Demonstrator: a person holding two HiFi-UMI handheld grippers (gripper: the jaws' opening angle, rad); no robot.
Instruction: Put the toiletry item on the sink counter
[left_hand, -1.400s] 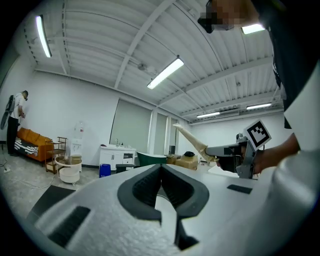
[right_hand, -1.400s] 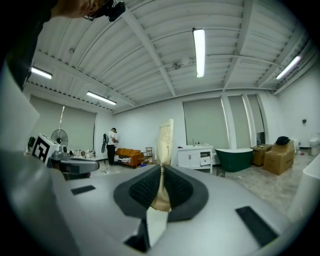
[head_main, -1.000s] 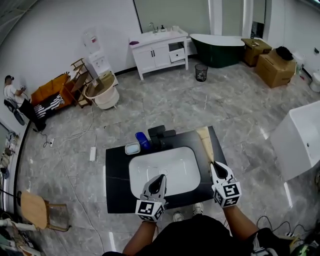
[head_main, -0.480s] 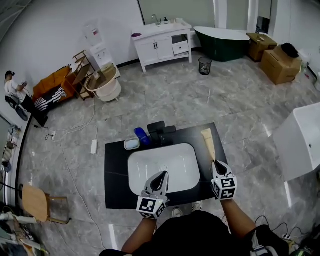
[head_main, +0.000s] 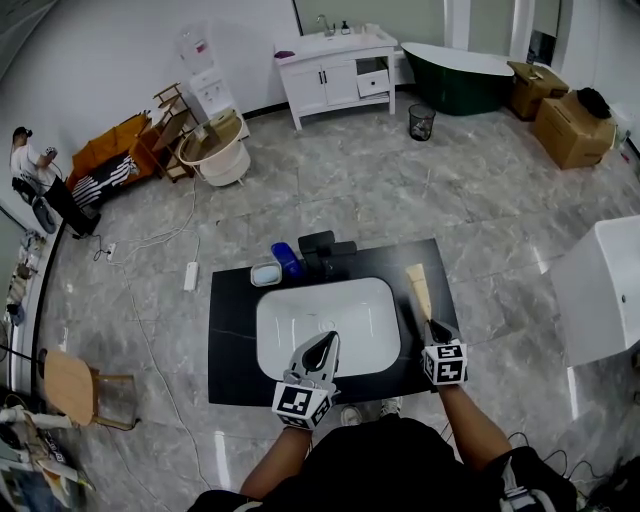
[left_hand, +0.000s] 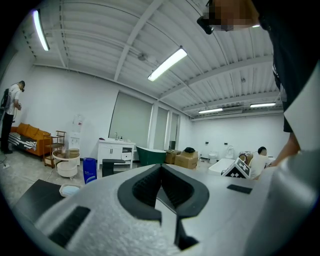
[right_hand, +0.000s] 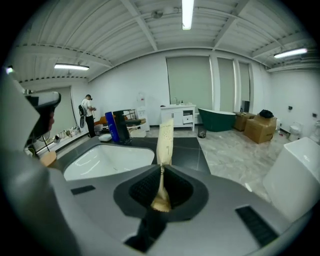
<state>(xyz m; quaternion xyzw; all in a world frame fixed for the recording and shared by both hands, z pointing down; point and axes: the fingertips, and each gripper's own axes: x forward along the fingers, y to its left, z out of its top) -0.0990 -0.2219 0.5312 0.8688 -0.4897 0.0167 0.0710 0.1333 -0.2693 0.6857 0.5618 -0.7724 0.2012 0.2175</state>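
The right gripper (head_main: 433, 327), clamped on the tube's (head_main: 418, 286) near end, points it straight ahead over the counter's (head_main: 447, 300) right strip, nearer than the shut, empty left gripper (head_main: 322, 346).

Held low and forward, left claw (head_main: 326, 342) closed (empty), right claw (head_main: 432, 326) pinching a cream tube (head_main: 418, 288).
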